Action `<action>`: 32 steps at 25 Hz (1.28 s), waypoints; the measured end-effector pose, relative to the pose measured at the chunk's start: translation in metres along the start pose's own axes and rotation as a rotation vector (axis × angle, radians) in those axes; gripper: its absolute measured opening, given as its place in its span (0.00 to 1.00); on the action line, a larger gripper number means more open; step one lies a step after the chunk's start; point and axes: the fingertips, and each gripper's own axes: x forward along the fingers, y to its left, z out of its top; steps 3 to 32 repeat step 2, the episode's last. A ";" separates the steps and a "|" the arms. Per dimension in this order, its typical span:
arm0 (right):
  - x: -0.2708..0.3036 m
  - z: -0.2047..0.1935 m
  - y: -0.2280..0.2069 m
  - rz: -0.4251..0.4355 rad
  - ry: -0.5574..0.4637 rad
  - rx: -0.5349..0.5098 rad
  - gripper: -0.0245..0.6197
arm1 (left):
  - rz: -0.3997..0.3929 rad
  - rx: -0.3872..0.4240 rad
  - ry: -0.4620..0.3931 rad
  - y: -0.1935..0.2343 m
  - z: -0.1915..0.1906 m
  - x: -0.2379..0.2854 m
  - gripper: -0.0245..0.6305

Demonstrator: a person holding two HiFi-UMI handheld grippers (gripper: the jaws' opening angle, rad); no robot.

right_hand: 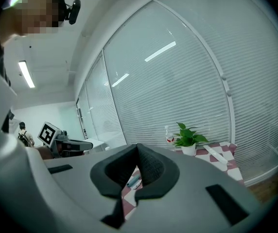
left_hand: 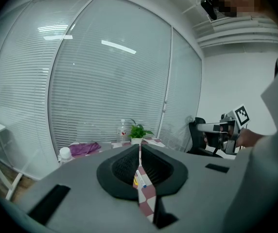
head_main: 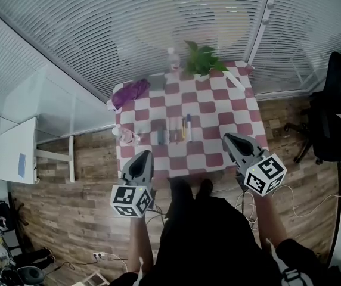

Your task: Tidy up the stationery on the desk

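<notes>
Your left tongs (head_main: 142, 155) and right tongs (head_main: 228, 138) are both closed, empty, at the lower edge of the checkered worktop (head_main: 218, 109); pens (head_main: 175, 130) lie in a row mid-frame.

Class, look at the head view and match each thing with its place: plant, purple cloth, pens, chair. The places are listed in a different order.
Things
1 plant
2 purple cloth
3 pens
4 chair

Places
A on the floor, right of the table
B middle of the table
C table's far left corner
D table's far edge, beside a bottle

Pairs: 1-D, 2-C, 3-B, 4-A
</notes>
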 end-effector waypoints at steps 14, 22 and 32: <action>0.001 0.000 0.001 0.001 -0.008 0.002 0.07 | 0.000 -0.002 0.001 0.001 -0.001 0.001 0.10; 0.001 0.000 0.001 0.001 -0.008 0.002 0.07 | 0.000 -0.002 0.001 0.001 -0.001 0.001 0.10; 0.001 0.000 0.001 0.001 -0.008 0.002 0.07 | 0.000 -0.002 0.001 0.001 -0.001 0.001 0.10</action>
